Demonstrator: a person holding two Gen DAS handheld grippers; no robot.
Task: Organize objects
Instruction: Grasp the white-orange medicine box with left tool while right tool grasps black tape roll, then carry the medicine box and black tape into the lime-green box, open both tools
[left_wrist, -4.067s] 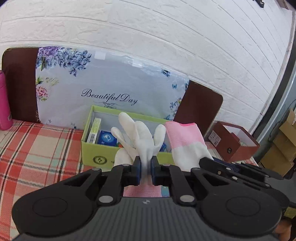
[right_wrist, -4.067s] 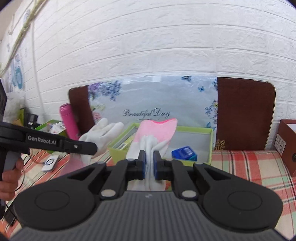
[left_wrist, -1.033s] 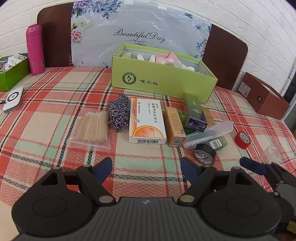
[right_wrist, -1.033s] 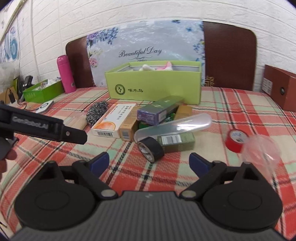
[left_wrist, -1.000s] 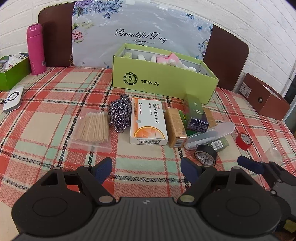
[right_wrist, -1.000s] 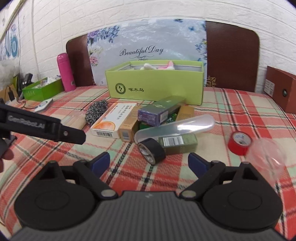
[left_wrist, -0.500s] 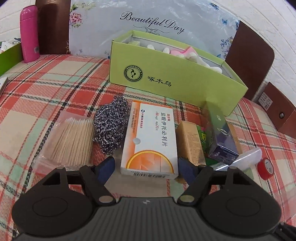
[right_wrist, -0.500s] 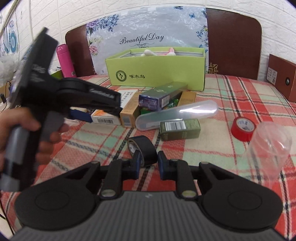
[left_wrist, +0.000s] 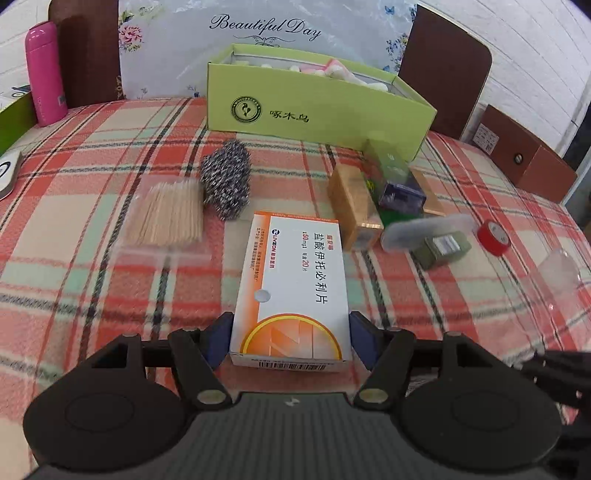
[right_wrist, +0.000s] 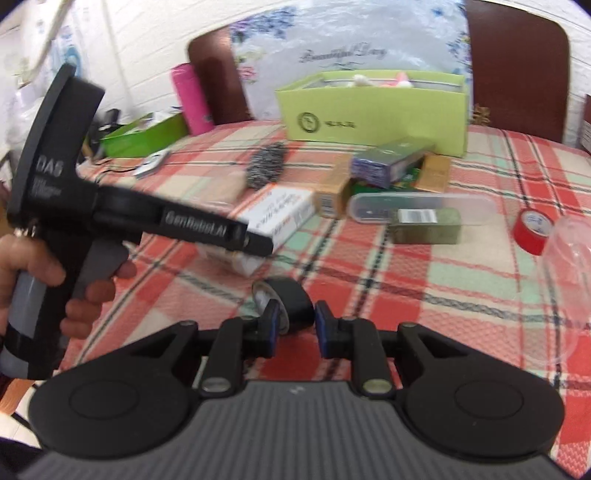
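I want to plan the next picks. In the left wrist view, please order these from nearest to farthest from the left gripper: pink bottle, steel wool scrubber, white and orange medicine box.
1. White and orange medicine box: between the left gripper fingers.
2. Steel wool scrubber: ahead, slightly left.
3. Pink bottle: far left, at the back.

A white-and-orange medicine box (left_wrist: 291, 288) lies flat on the plaid worktop (left_wrist: 74, 266), between the left gripper (left_wrist: 289, 339) fingers. A black tape roll (right_wrist: 286, 304) stands on edge in the right gripper (right_wrist: 293, 325).
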